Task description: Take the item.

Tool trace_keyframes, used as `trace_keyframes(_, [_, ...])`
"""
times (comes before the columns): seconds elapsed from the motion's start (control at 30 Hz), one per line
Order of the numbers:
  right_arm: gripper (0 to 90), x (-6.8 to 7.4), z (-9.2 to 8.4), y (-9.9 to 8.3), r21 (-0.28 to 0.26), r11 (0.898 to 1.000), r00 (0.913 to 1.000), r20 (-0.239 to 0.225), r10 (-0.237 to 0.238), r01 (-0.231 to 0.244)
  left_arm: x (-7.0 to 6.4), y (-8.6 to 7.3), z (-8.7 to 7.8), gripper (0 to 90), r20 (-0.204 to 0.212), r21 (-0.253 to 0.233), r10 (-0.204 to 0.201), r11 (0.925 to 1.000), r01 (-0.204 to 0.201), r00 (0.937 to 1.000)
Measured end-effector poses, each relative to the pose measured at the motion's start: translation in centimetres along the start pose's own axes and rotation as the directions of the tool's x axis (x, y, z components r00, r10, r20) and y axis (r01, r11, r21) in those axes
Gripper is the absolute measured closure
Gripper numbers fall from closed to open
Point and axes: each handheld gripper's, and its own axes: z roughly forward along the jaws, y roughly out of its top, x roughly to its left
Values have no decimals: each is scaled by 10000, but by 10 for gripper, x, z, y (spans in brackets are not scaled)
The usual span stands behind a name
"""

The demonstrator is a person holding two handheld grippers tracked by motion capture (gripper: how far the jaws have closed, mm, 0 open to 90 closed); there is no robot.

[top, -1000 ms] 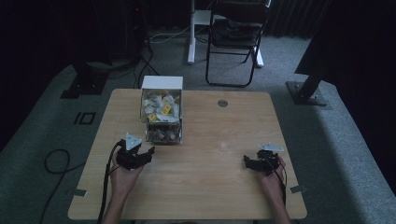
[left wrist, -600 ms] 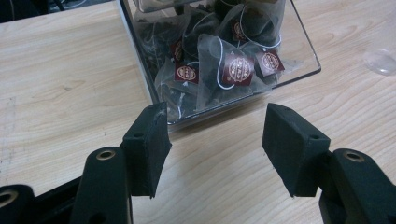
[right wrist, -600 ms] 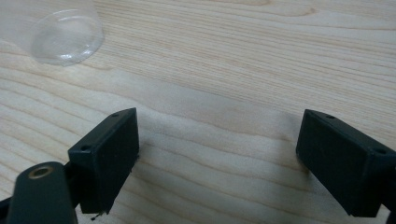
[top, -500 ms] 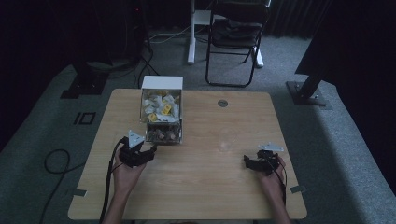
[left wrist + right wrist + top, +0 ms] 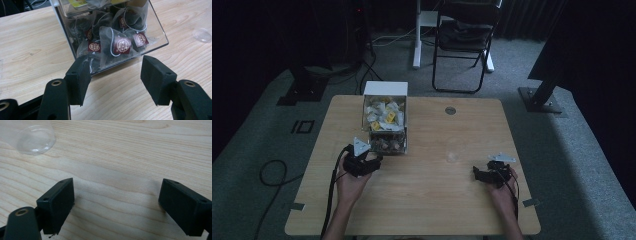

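Observation:
A clear plastic dispenser box (image 5: pixel 384 125) stands at the table's middle left. Its upper tier holds yellow-and-white tea bags, and its lower bin (image 5: pixel 120 32) holds pyramid tea bags (image 5: pixel 117 46) with dark red tags. My left gripper (image 5: pixel 373 159) lies on the table just in front of the bin. Its jaws are open in the left gripper view (image 5: pixel 115 66) and frame the bin's front edge with nothing between them. My right gripper (image 5: pixel 476 173) rests low at the table's right, its jaws (image 5: pixel 117 190) open wide over bare wood.
A clear plastic cup (image 5: pixel 453 150) stands between the two grippers, and its rim shows in the right gripper view (image 5: pixel 33 138). The wooden table (image 5: pixel 427 210) has a round grommet (image 5: pixel 450 110) at the back. Behind the table stands a folding chair (image 5: pixel 462 45).
My left gripper has edged slightly toward the dispenser box. The right gripper has stayed where it was.

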Motion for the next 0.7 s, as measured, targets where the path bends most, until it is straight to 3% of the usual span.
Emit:
trace_keyframes(0.23, [130, 0, 0, 0, 3, 10000, 10000, -4, 9, -9, -4, 1, 9, 397, 146, 120, 216, 9997, -218, 9997])
trace_keyframes(0.7, [130, 0, 0, 0, 1, 10000, 10000, -1, 0, 0, -7, 3, 25, 391, 307, 226, 195, 9995, -202, 9993])
